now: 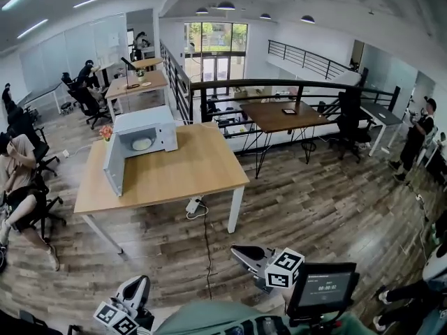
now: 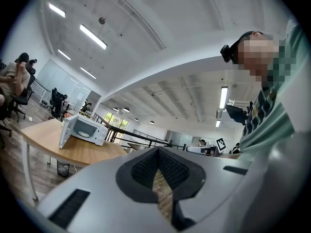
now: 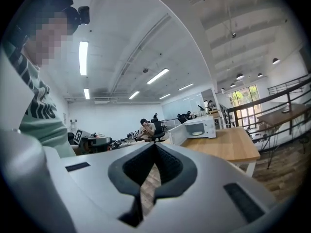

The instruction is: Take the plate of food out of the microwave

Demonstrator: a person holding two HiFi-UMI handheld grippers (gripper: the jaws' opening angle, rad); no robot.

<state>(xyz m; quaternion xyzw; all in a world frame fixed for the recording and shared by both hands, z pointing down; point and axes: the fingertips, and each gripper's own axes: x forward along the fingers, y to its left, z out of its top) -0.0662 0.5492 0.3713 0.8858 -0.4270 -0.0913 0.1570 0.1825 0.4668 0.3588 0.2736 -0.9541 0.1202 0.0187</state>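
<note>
Big wooden table in the middle of the office. The microwave sits at its far-left end w/ the door swung fully open. The plate is inside on the microwave floor w/ pale food on it (can't tell what, too small).

Both grippers are well apart from the table, down by the person's body. The left gripper and right gripper each have their jaws pressed together w/ nothing between them, so they'd need to open before any grab.

Handling guess: the plate's prob ceramic, so stiff, a bit heavy and breakable if dropped. A smooth rim would be slippery for two pads. Could be hot too, idk. I'd pinch the front rim nearest the opening, one gripper each side if there's room. Keep it dead level so the food doesn't slide off.
</note>
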